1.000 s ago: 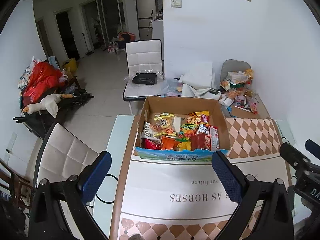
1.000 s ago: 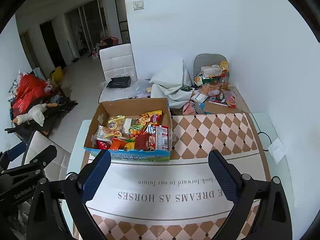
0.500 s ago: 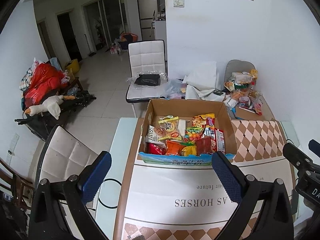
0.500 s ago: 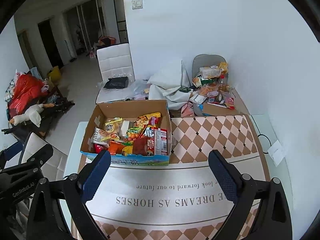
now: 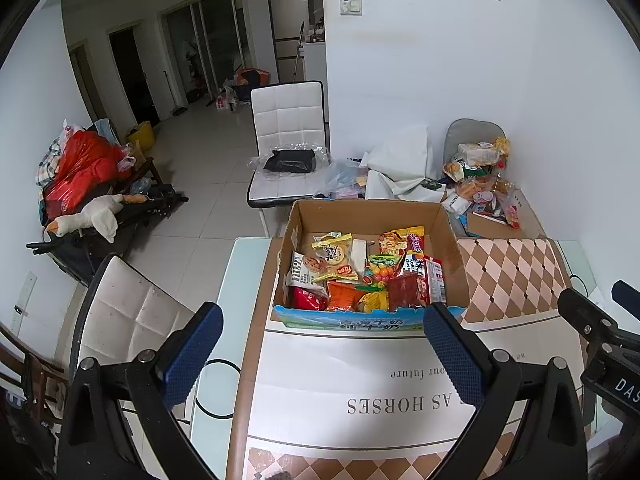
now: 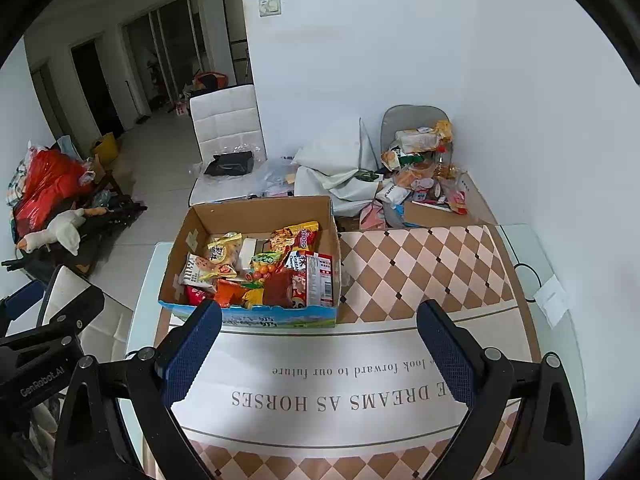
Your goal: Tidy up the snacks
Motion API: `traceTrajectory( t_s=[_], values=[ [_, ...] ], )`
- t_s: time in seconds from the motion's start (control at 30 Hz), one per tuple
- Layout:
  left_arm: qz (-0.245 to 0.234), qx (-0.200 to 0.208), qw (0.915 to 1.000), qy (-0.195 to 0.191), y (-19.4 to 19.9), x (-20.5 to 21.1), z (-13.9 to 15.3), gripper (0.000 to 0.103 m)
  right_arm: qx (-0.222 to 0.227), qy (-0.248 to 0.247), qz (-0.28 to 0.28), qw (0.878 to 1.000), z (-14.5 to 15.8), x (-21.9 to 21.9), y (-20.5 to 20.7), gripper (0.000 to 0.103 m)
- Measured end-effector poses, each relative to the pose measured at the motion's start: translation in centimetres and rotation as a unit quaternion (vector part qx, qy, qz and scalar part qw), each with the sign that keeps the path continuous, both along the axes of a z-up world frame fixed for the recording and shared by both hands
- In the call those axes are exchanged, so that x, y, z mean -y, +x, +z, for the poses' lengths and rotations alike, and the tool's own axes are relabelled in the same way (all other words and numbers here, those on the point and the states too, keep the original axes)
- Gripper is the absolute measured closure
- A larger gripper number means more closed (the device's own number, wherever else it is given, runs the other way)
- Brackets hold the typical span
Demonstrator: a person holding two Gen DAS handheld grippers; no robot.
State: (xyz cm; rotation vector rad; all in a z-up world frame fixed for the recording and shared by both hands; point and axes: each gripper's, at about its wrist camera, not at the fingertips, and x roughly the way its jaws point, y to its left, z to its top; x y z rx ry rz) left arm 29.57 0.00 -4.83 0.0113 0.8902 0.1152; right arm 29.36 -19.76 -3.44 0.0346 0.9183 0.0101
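Observation:
A cardboard box (image 5: pixel 368 214) (image 6: pixel 260 210) stands on the far part of the table, packed with several bright snack packets (image 5: pixel 360 276) (image 6: pixel 264 268). My left gripper (image 5: pixel 320 354) hangs open above the table's near side, short of the box, with nothing between its blue-padded fingers. My right gripper (image 6: pixel 318 350) is also open and empty, at about the same distance from the box and a little to its right. Each gripper shows at the edge of the other's view.
A checkered tablecloth (image 6: pixel 420 264) with printed text covers the glass table (image 5: pixel 240 256). Beyond the table's far right corner, a pile of more snacks and bags (image 6: pixel 424 168) lies on a chair. White chairs stand behind (image 5: pixel 288 120) and to the left (image 5: pixel 128 316).
Both grippers have drawn back and risen slightly, so the box sits a little farther off. Both stay open and empty.

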Motion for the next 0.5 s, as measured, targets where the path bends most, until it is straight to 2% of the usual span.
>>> traceTrajectory(
  t_s=[0.5],
  values=[
    [0.000,0.001,1.0000,-0.001,-0.20,0.04,0.01,0.000,0.001,-0.001,0.002,1.000,0.04,-0.12,-0.30,0.003]
  ],
)
